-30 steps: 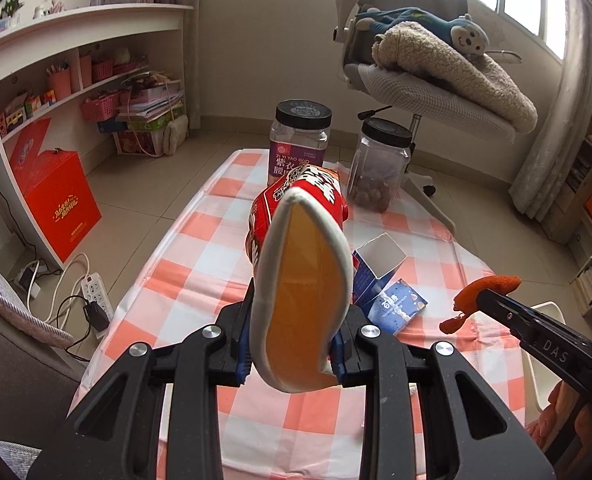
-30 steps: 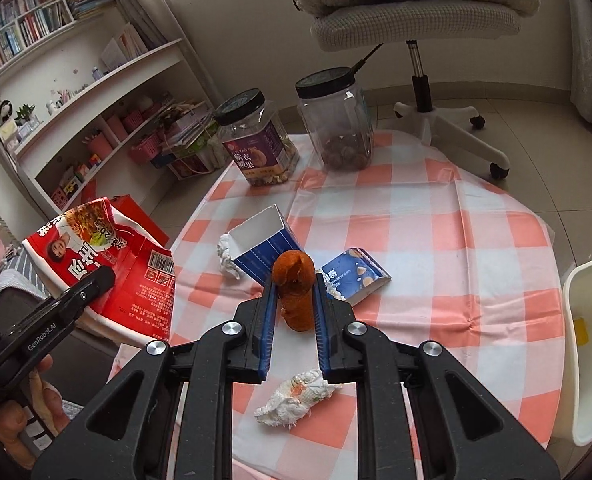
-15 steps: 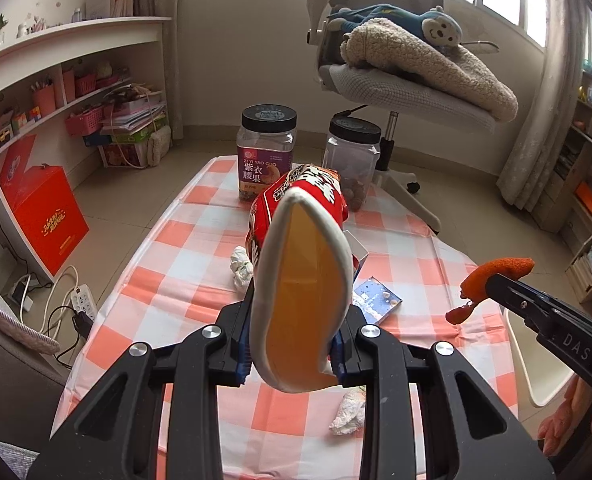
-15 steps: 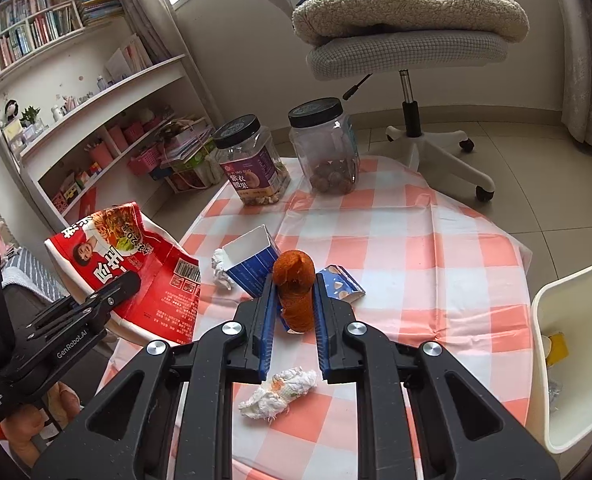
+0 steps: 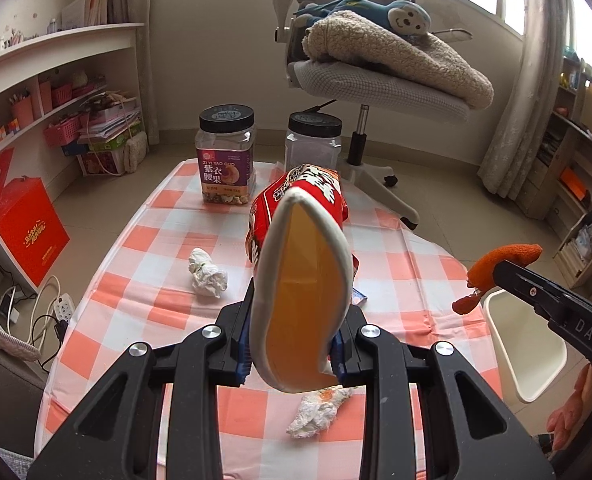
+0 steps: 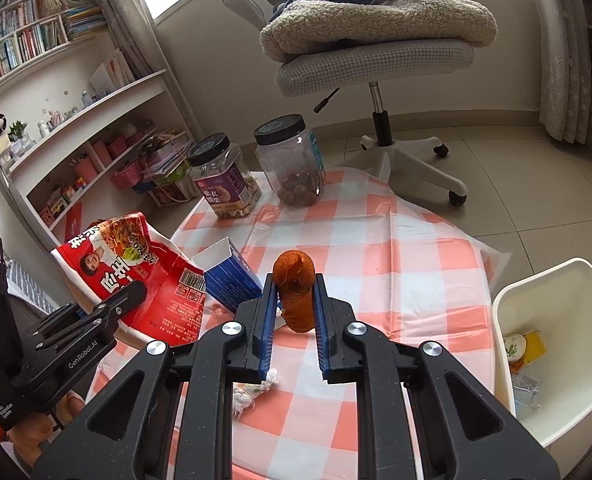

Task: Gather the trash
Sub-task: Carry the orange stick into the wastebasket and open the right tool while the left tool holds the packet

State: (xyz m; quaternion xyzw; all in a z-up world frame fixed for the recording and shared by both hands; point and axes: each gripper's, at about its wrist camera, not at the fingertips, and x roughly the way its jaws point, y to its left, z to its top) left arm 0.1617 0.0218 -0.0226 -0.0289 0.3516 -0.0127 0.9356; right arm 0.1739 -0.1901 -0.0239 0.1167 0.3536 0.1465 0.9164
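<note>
Risk: orange peel (image 6: 295, 292) clenched in right tongs (image 6: 294, 312) above worktop (image 6: 416, 280), white bin (image 6: 552, 308) off right edge; release short lands peel on cloth. Left tongs (image 5: 296, 344) clamp red snack bag (image 5: 302, 280); bulky bag may slip.

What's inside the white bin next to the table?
The white bin holds a yellow wrapper, a small round lid-like piece and clear plastic. Its near wall hides the bottom.
</note>
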